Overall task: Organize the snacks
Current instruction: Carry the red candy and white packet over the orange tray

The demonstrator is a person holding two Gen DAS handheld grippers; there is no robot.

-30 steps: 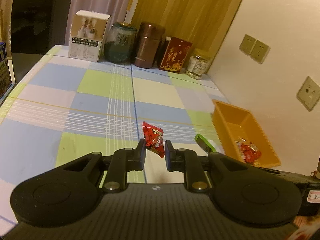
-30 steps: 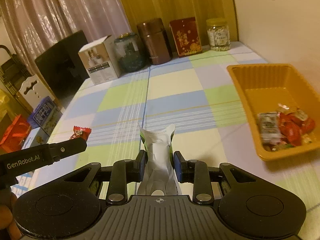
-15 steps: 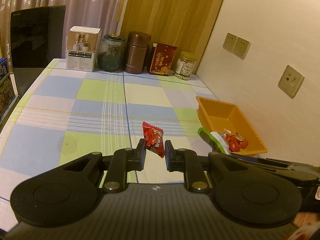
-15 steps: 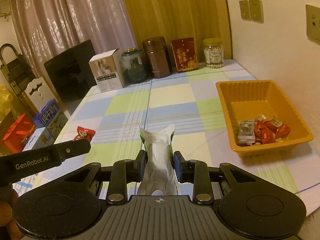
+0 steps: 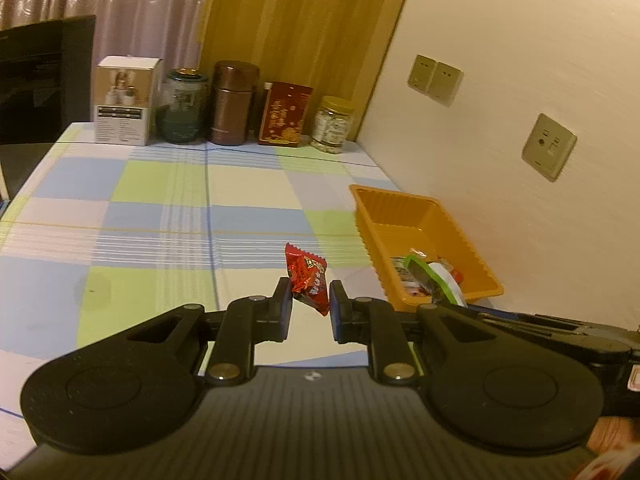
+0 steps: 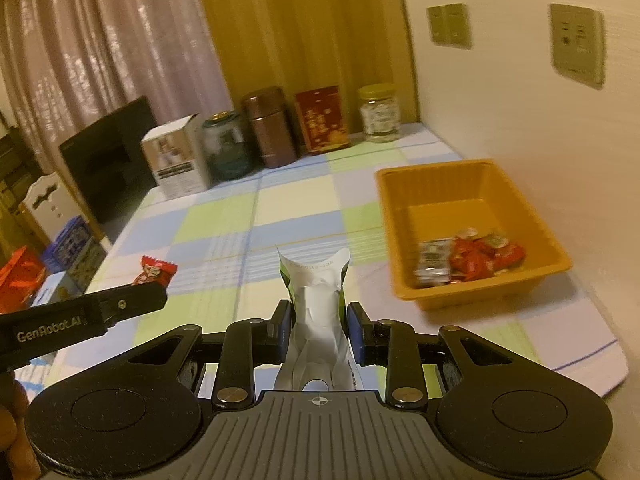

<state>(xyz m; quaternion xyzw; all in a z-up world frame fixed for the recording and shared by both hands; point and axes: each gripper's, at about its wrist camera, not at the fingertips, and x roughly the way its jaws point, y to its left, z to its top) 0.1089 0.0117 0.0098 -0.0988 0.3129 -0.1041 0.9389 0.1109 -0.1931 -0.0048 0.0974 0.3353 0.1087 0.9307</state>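
Several snacks already lie in the orange plastic tray (image 6: 476, 184) by the wall: a cluster of red-wrapped candies (image 6: 486, 254) and a silvery packet (image 6: 434, 262) bunched at its near end, with the far half bare. Two pieces are in hand and not yet delivered, so the sorting looks well along with these two drops left, as far as the views reach; no loose snack shows on the checked tablecloth (image 5: 160, 216). The left gripper (image 5: 310, 300) is clamped on a red candy wrapper (image 5: 306, 276), small and crinkly with a printed label and sawtooth ends, standing tilted between the pads, held above the cloth to the left of the tray. The right gripper (image 6: 316, 320) is clamped on a white-and-green pouch (image 6: 316, 300), a soft foil sachet with a flared, crimped top edge carrying a printed date code, upright in the grip; in the left view its green side (image 5: 430, 276) sits in front of the tray's near end, though whether it is above the rim cannot be told. Along the back edge stand a white box (image 5: 124, 104), a dark glass jar (image 5: 180, 108), a brown canister (image 5: 234, 104), a red tin (image 5: 284, 110) and a yellow-lidded jar (image 5: 334, 126), well apart from the work
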